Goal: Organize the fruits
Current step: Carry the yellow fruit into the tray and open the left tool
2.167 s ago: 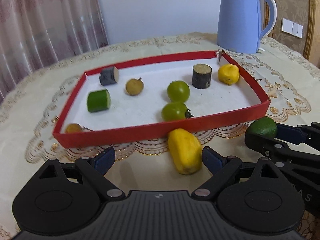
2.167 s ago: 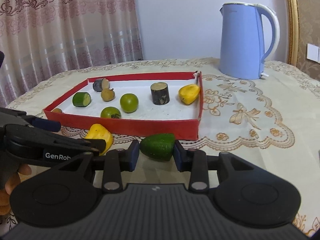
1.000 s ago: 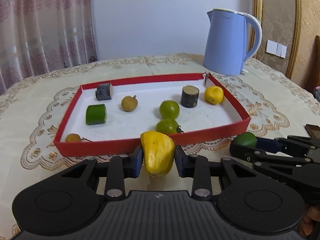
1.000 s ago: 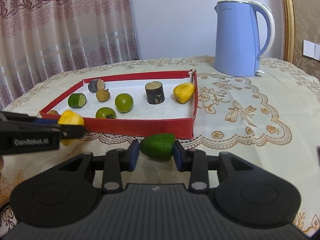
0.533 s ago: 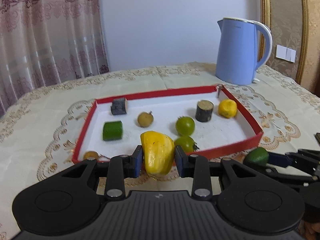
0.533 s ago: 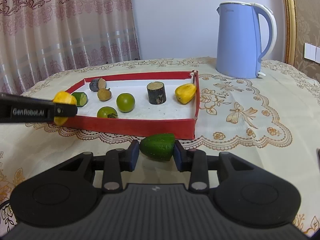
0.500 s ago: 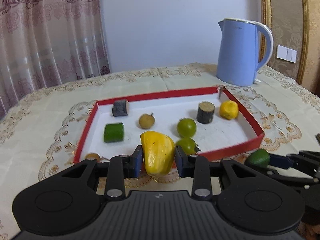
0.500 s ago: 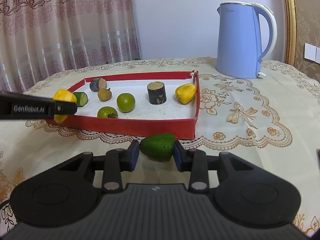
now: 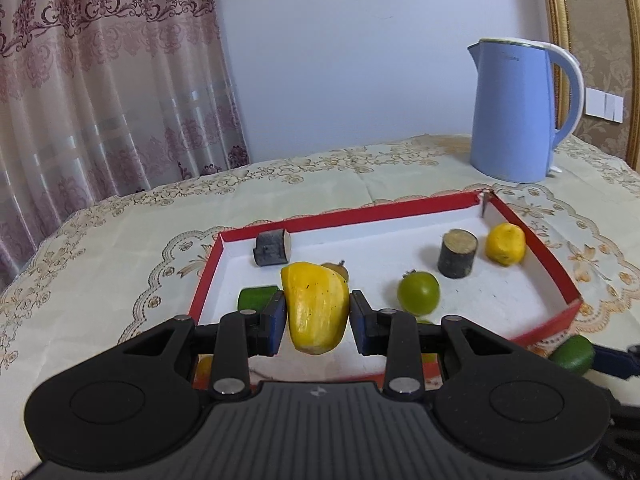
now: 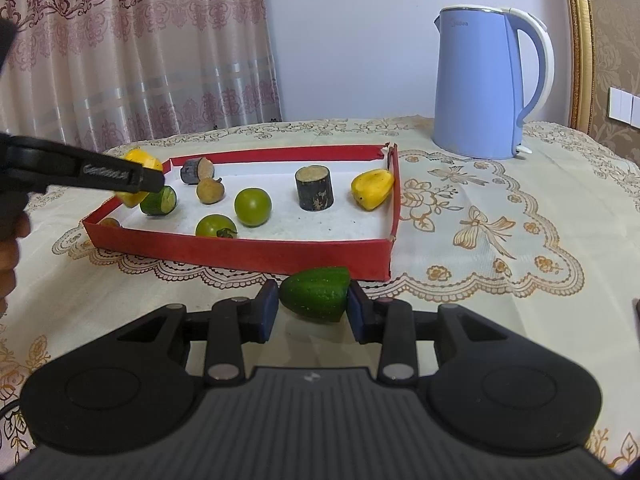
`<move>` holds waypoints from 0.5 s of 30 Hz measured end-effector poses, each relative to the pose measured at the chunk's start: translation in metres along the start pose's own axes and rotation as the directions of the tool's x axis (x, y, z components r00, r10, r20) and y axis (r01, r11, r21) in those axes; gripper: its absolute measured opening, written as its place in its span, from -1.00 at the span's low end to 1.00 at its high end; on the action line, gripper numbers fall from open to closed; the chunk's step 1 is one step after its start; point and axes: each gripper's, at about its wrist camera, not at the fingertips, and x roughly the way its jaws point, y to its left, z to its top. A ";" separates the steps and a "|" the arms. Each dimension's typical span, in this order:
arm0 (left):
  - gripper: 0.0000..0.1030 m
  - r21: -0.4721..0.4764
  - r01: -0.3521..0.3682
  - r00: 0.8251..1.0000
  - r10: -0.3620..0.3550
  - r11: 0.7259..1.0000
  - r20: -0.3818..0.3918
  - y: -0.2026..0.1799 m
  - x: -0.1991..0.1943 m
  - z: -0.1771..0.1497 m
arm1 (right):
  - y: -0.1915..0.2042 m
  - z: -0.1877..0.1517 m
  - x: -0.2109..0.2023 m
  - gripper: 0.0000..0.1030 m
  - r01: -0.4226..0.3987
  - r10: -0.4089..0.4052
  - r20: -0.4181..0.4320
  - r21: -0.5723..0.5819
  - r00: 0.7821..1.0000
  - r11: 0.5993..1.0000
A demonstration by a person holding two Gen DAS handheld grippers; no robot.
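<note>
My left gripper (image 9: 318, 316) is clamped on the yellow fruit (image 9: 315, 306), held above the red tray's (image 10: 248, 254) left end. My right gripper (image 10: 313, 307) pinches the green fruit (image 10: 316, 294) just near the tray's front wall.

Both hand-held grippers (image 9: 318, 320) (image 10: 312, 307) clamped, loaded.

A pale wall (image 10: 352, 40) and patterned pink curtain (image 10: 132, 52) stand behind a table under an embroidered cream tablecloth (image 10: 500, 216).
</note>
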 end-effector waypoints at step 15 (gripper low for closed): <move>-0.37 0.066 -0.076 0.997 0.078 0.995 -0.017 -0.015 0.059 0.027 | 0.000 0.000 -0.002 -0.34 -0.026 0.026 0.013 0.004 1.000 1.000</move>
